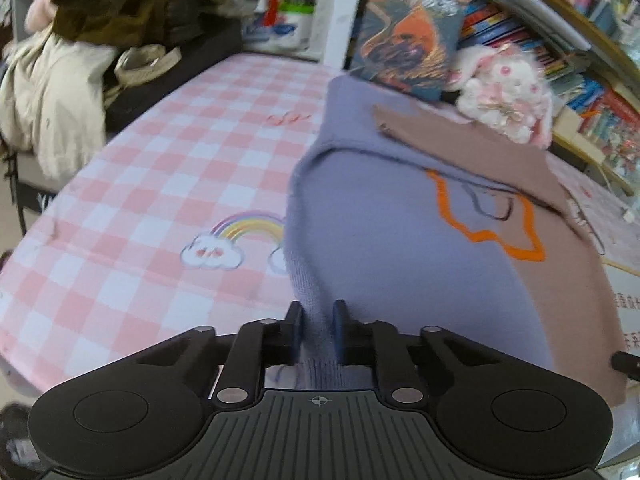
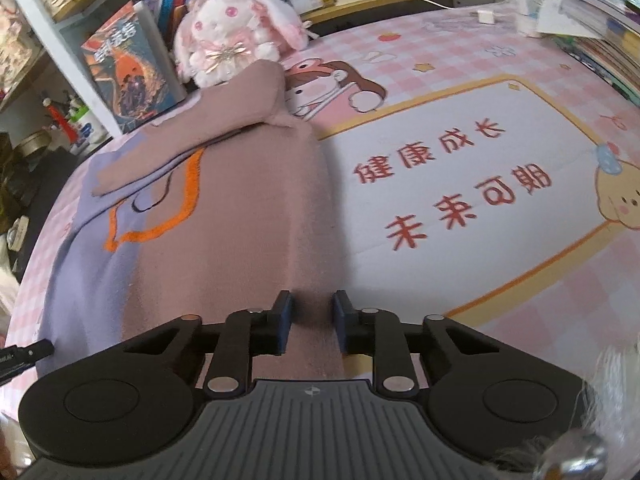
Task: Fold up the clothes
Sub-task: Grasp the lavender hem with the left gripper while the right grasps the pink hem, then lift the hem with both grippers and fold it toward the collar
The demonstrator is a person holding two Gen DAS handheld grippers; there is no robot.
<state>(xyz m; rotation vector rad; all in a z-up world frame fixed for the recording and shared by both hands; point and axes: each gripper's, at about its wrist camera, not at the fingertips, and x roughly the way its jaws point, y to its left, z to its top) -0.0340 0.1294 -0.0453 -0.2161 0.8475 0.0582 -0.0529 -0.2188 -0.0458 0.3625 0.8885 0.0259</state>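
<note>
A knitted sweater [image 1: 400, 248], lavender on one half and dusty pink on the other with an orange outline in the middle, lies on the pink checked tablecloth [image 1: 160, 168]. Its pink sleeve [image 2: 224, 120] is folded across the chest. My left gripper [image 1: 318, 312] is shut on the lavender hem corner, the fabric pinched between its blue pads. In the right wrist view the sweater [image 2: 224, 248] fills the centre. My right gripper [image 2: 312, 312] is shut on the pink hem corner, cloth bunched between the pads.
A pink-and-white plush rabbit [image 2: 236, 36] and a standing book [image 2: 128, 68] sit just beyond the sweater's collar. Bookshelves [image 1: 568, 52] line the far side. Clothes are heaped on a chair [image 1: 52, 80] at the table's left. A printed mat [image 2: 460, 184] with red characters lies right of the sweater.
</note>
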